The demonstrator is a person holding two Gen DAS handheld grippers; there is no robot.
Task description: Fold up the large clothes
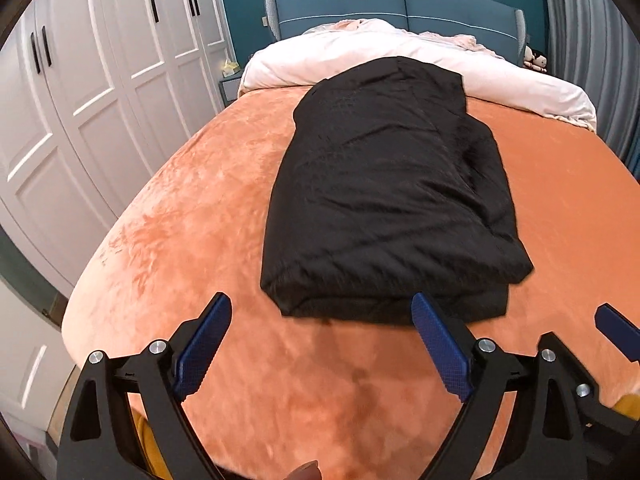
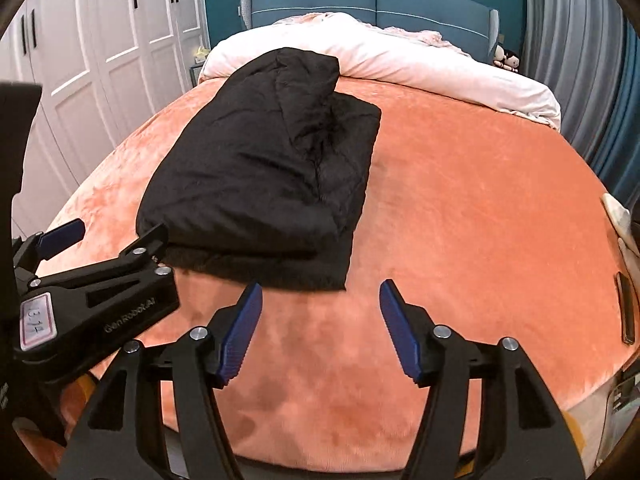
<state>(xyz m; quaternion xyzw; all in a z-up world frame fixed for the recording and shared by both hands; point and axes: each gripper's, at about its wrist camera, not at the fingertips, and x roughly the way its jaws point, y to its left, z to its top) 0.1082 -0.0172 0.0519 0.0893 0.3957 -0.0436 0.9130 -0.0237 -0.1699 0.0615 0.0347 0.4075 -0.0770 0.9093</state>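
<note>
A black garment point(image 1: 384, 192) lies folded into a long thick stack on the orange bedspread point(image 1: 180, 208), running from near the foot toward the pillows. My left gripper point(image 1: 320, 308) stands open just short of its near edge, nothing between the blue pads. In the right wrist view the same garment point(image 2: 260, 176) lies left of centre. My right gripper point(image 2: 320, 296) is open over bare bedspread point(image 2: 460, 200), just off the garment's near right corner, holding nothing. The left gripper's body point(image 2: 100, 300) shows at the left of that view.
A pale pink duvet point(image 1: 400, 56) is bunched at the head of the bed against a blue headboard point(image 1: 400, 4). White wardrobe doors point(image 1: 100, 80) line the left side, a grey curtain point(image 1: 592, 52) the right. A dark flat object point(image 2: 625, 308) lies at the bed's right edge.
</note>
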